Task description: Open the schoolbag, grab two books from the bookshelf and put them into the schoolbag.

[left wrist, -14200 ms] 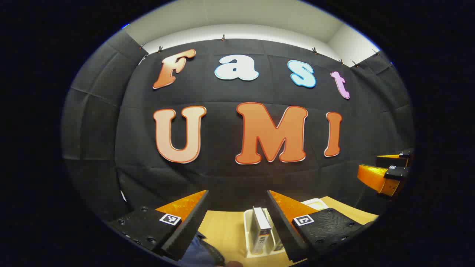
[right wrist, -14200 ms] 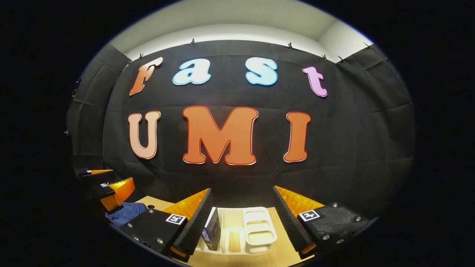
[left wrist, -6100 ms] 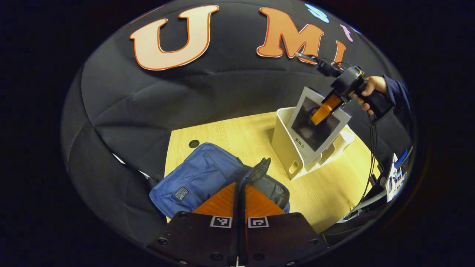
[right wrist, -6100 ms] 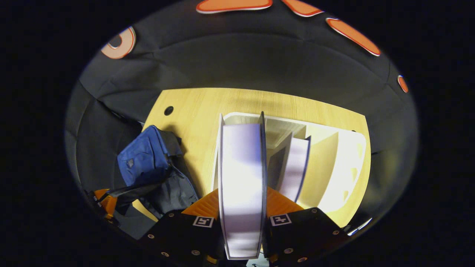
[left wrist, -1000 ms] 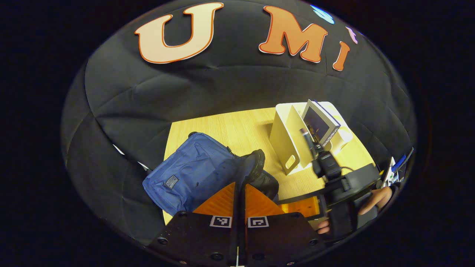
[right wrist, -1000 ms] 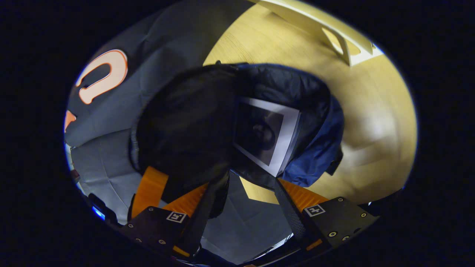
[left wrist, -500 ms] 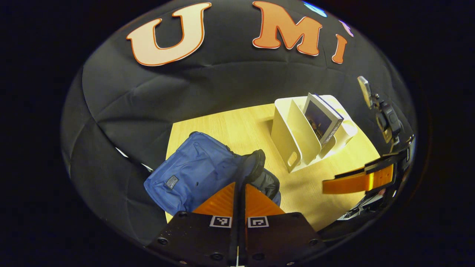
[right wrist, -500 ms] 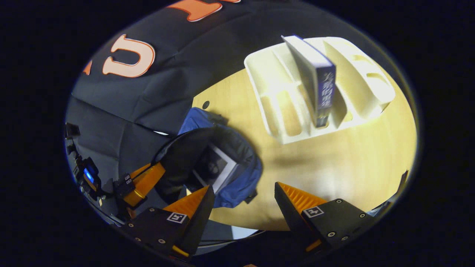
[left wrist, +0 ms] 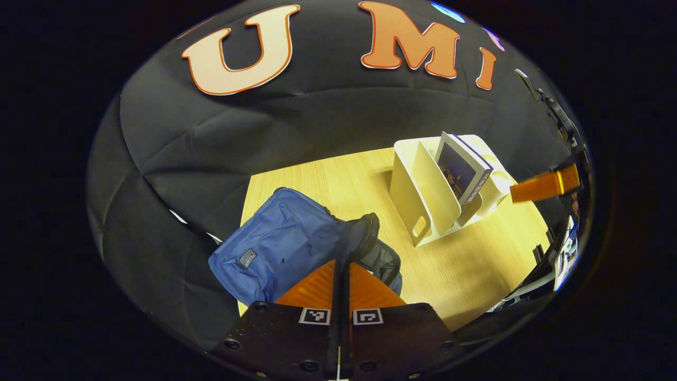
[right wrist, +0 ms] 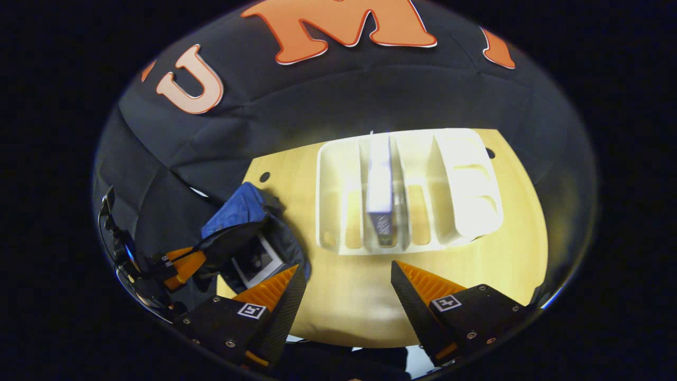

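Schoolbag [left wrist: 280, 251] blue, at counter [left wrist: 465, 264] near-left corner, partly overhanging edge; mouth held up by left gripper [left wrist: 342, 264], fingers pressed together on bag rim. First book [right wrist: 257, 260] lies inside open bag. Bookshelf [right wrist: 407, 190] white, slotted, at counter rear, well apart from bag; bare counter between. Second book [right wrist: 381, 185] upright in middle slot. Right gripper [right wrist: 346, 278] above counter front edge, fingers wide apart, empty, facing bookshelf.

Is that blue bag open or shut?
Open: the left gripper holds up the schoolbag flap, and a book shows inside.
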Demonstrator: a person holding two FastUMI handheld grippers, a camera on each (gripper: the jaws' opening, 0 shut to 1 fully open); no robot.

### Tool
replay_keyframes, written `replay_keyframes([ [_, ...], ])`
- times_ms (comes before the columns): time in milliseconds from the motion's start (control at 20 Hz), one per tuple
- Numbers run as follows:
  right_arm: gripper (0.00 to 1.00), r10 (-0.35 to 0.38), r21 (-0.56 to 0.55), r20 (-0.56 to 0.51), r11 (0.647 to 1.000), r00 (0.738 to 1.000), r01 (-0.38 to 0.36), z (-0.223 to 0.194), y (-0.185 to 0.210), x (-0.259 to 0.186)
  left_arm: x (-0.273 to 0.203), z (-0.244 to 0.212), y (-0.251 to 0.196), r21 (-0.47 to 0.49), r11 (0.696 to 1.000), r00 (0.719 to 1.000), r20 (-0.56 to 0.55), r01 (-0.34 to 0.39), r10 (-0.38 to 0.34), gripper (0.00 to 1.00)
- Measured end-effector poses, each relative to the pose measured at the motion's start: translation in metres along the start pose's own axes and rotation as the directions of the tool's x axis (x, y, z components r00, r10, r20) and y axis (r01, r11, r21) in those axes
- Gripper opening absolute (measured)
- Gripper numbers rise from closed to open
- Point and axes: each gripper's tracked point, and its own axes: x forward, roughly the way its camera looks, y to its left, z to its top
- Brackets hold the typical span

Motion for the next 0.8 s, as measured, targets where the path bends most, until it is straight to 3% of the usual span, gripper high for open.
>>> replay_keyframes([
  [150, 0.98, 0.003, -0.025, -0.046, 1.000, 0.999, -0.004, 0.029, -0.009, 0.005, -0.001, -0.004, -0.002, -0.003, 1.000, 1.000, -0.001, 0.010, -0.010, 0.02],
  [400, 0.97, -0.028, -0.011, -0.148, 1.000, 0.989, 0.026, 0.060, -0.019, 0.051, 0.000, -0.009, -0.004, -0.013, 1.000, 1.000, 0.002, 0.026, -0.026, 0.01],
  [600, 0.96, -0.034, -0.019, -0.258, 0.999, 0.966, 0.030, 0.065, -0.010, 0.093, 0.004, -0.015, -0.004, -0.041, 0.998, 0.999, -0.005, 0.044, -0.044, 0.01],
  [800, 0.92, -0.115, -0.043, -0.323, 0.993, 0.939, 0.107, 0.071, -0.021, 0.130, 0.005, -0.018, -0.006, -0.057, 0.997, 0.998, -0.004, 0.057, -0.057, 0.01],
])
